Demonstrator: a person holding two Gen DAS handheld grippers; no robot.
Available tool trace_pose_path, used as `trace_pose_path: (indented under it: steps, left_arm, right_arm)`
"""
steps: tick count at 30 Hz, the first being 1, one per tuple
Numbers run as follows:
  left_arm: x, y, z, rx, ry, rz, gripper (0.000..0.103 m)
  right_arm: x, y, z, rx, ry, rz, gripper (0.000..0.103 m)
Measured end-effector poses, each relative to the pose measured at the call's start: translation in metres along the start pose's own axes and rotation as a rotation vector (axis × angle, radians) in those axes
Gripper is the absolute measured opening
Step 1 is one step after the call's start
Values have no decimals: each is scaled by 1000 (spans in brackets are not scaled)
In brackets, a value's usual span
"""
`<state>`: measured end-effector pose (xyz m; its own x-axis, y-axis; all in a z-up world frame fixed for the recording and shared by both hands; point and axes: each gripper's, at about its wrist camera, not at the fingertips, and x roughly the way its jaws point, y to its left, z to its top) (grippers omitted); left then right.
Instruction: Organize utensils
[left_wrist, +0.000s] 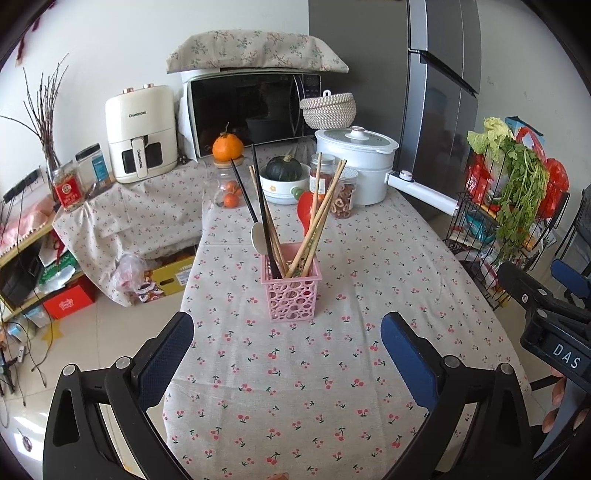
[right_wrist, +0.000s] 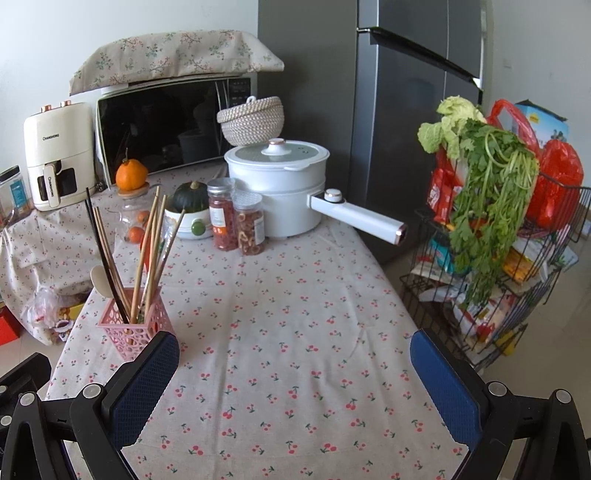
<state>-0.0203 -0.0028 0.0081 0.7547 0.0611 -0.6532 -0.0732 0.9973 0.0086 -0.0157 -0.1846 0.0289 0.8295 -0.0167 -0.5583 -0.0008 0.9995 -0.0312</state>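
A pink perforated utensil basket (left_wrist: 291, 291) stands on the cherry-print tablecloth (left_wrist: 332, 369). It holds several wooden chopsticks (left_wrist: 321, 218), black chopsticks (left_wrist: 258, 192), a white spoon (left_wrist: 259, 238) and a red spoon (left_wrist: 306, 210). My left gripper (left_wrist: 287, 343) is open and empty, just in front of the basket. In the right wrist view the basket (right_wrist: 135, 328) is at the left, beside my open, empty right gripper (right_wrist: 295, 362). The right gripper also shows at the right edge of the left wrist view (left_wrist: 546, 295).
At the table's far end stand a white electric pot (right_wrist: 280, 184) with a long handle, two jars (right_wrist: 236, 218), a bowl with a green squash (left_wrist: 284, 177), a microwave (left_wrist: 251, 107) and an air fryer (left_wrist: 142, 133). A wire rack with vegetables (right_wrist: 491, 236) stands right of the table.
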Motion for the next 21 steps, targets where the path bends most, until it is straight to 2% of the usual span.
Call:
trace_pose_path:
  steps: [12, 21]
  left_arm:
    - [10, -6, -1, 30, 2, 28, 103]
    - [11, -7, -3, 27, 13, 19, 103]
  right_arm:
    - [13, -2, -6, -7, 35, 3, 103]
    - [16, 1, -7, -15, 50, 2, 103]
